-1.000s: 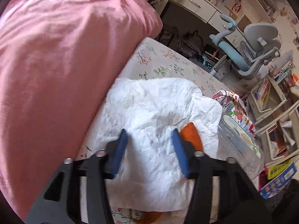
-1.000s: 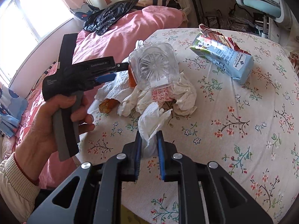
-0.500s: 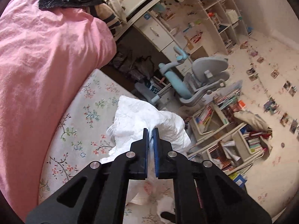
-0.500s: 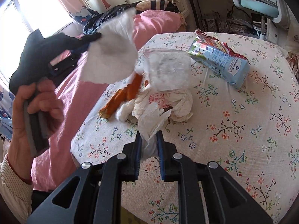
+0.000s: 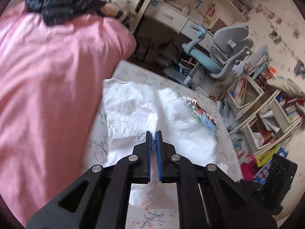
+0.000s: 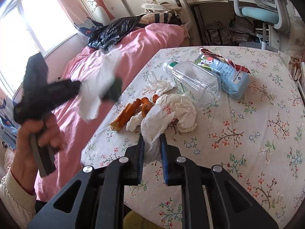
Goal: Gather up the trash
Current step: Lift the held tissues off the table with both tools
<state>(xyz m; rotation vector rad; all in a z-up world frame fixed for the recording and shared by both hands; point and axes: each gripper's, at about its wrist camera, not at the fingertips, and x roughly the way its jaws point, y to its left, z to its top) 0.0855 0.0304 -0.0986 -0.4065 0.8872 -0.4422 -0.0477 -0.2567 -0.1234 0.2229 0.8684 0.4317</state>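
Note:
My left gripper (image 5: 154,133) is shut on a large white tissue sheet (image 5: 133,110) that hangs from its blue pads; the right wrist view shows that gripper (image 6: 114,89) blurred, with its sheet (image 6: 93,95) over the pink bedding. My right gripper (image 6: 151,139) is shut on another crumpled white tissue (image 6: 152,126), just above the floral tablecloth (image 6: 247,133). On the cloth lie orange peel (image 6: 131,112), more crumpled tissues (image 6: 185,112), a clear plastic bottle (image 6: 196,80) on its side and a blue milk carton (image 6: 230,74).
A pink blanket (image 6: 133,43) with a black bag (image 6: 112,30) lies left of the table. A blue-grey desk chair (image 5: 226,55) and cluttered bookshelves (image 5: 266,114) stand beyond the table's far edge. A person's hand (image 6: 36,139) holds the left gripper.
The left gripper closed on the tissue sheet and lifted it off the pile toward the pink bedding. This uncovered the orange peel, and the bottle tipped onto its side. The right gripper keeps its tissue.

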